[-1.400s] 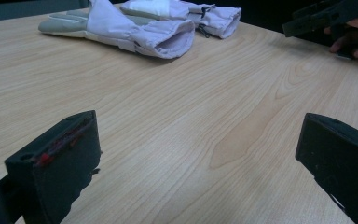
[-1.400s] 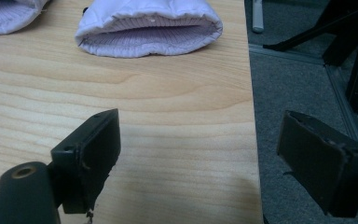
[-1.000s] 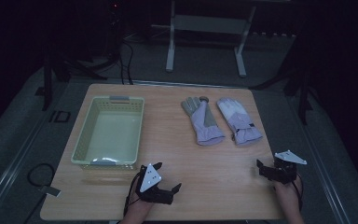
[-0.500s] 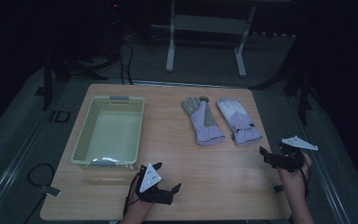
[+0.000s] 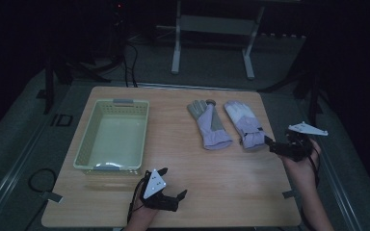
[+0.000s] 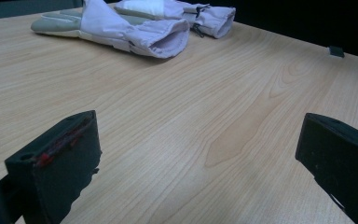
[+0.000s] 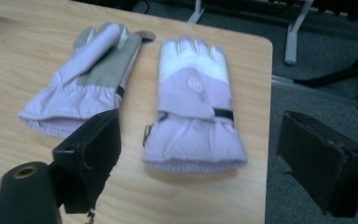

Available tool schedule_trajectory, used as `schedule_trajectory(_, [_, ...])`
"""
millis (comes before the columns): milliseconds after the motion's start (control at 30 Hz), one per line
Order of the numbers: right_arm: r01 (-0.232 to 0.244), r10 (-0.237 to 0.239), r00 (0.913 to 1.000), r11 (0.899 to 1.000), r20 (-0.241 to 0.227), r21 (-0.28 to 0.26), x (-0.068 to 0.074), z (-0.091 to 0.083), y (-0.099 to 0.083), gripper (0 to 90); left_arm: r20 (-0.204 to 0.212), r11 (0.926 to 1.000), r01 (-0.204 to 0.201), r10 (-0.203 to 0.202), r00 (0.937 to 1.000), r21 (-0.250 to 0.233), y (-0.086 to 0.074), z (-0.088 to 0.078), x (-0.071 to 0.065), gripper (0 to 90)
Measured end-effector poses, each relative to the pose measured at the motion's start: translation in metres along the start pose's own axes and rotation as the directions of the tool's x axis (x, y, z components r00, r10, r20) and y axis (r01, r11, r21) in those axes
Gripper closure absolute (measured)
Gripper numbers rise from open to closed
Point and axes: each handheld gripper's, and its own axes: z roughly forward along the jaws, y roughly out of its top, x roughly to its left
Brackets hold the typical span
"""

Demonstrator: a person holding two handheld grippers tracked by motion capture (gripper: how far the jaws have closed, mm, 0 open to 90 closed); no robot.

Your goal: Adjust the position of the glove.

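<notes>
Presently, findings run from largest item to smallest.

1. The table (image 5: 183, 144) is a wooden top; everything under inspection rests on it.
2. The basket (image 5: 143, 126) stands empty at the table's left half, well apart from both gloves.
3. The gloves lie side by side at the far right, cuffs toward the person: the left glove (image 5: 209, 124) palm up, the right glove (image 5: 244, 125) back up and near the table's right edge.
4. The right gripper (image 5: 275, 147) has risen and advanced over the last second from the table's near right edge; it now hangs just beside the right glove's cuff, jaws spread wide, holding nothing. Judgement: a grasp of that glove is imminent.
5. The left gripper (image 5: 176, 192) remains parked at the near edge, jaws spread, empty.
</notes>
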Motion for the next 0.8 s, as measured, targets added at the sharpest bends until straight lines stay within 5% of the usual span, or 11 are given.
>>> schedule_trajectory(367, [0.055, -0.054, 0.9967, 0.998, -0.061, 0.01, 0.015, 0.006, 0.04, 17.2, 0.005, 1.0, -0.006, 0.006, 1.0, -0.002, 0.0, 0.0, -0.001, 0.0])
schedule_trajectory(800, [0.122, -0.116, 0.9881, 0.991, -0.102, 0.053, 0.038, 0.039, 0.074, 23.1, 0.009, 0.9999, -0.015, 0.015, 0.9999, 0.0, 0.0, 0.0, -0.001, 0.0])
